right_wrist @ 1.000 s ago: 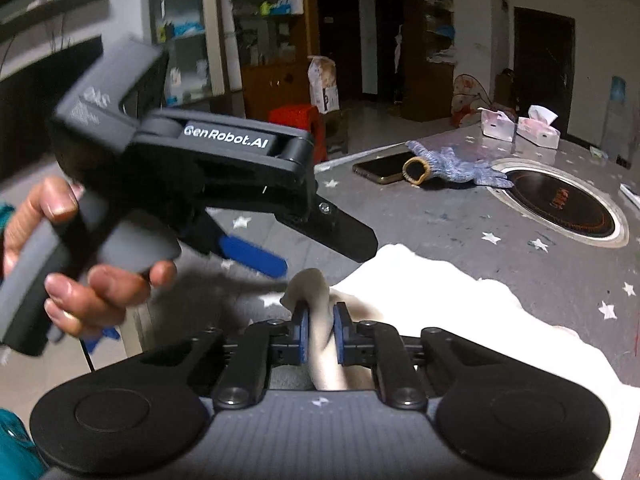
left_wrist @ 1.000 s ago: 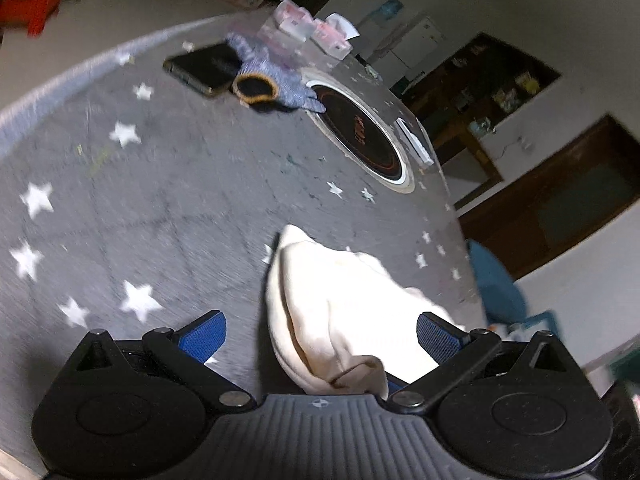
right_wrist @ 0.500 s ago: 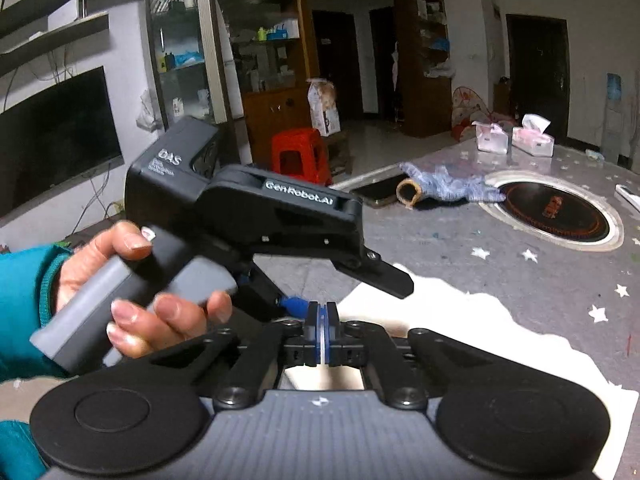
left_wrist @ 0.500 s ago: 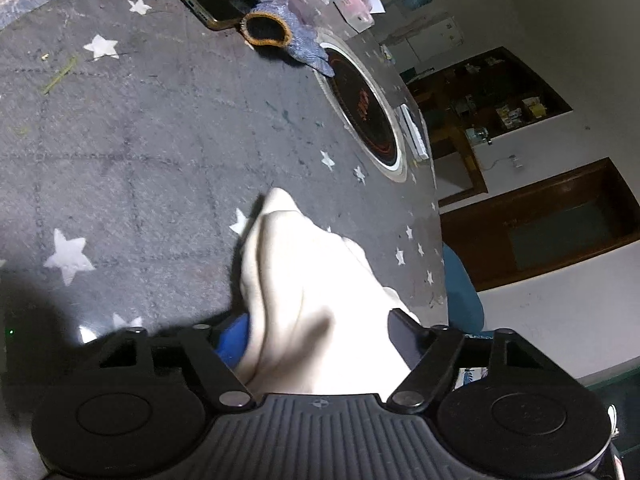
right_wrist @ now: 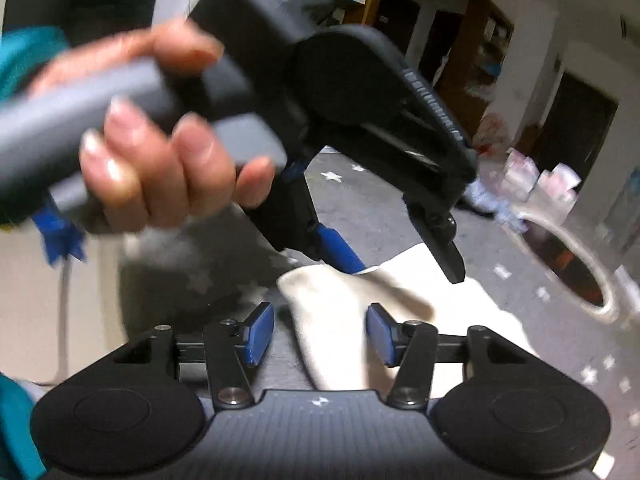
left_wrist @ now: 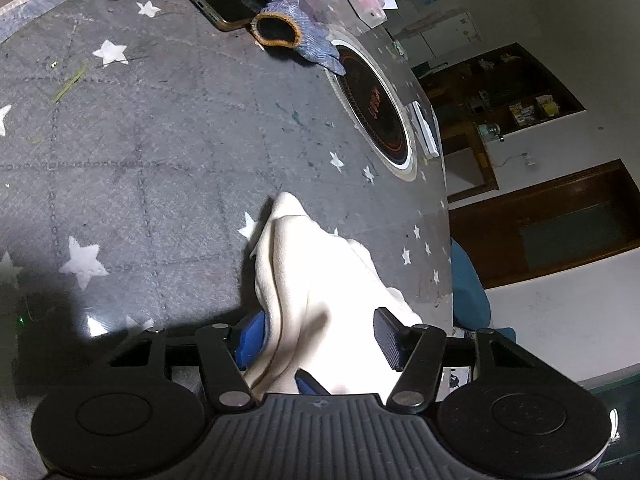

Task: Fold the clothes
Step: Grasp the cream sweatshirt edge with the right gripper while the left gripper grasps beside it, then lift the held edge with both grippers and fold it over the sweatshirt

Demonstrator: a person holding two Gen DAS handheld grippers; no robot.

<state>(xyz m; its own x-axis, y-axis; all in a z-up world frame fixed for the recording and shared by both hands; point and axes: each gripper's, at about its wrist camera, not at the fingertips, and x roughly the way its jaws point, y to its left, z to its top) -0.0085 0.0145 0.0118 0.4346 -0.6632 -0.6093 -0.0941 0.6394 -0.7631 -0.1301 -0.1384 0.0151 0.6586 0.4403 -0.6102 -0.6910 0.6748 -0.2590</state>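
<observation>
The cream-white soft cloth garment (left_wrist: pixel 320 280) lies bunched on the grey star-printed surface (left_wrist: pixel 160 160), low in the middle of both frames. A ridge of it sits between the pads of the left claw (left_wrist: pixel 316 336), whose jaws stand wide apart, nothing pinched. Half a second ago the right claw (right_wrist: pixel 320 334) was clamped shut; now it gapes, the cloth loose between its blue pads (right_wrist: pixel 260 332). So the fold seems released, likely to re-grip. At upper frame lie a dark phone (left_wrist: pixel 224 0) and a blue knitted glove (left_wrist: pixel 296 36).
</observation>
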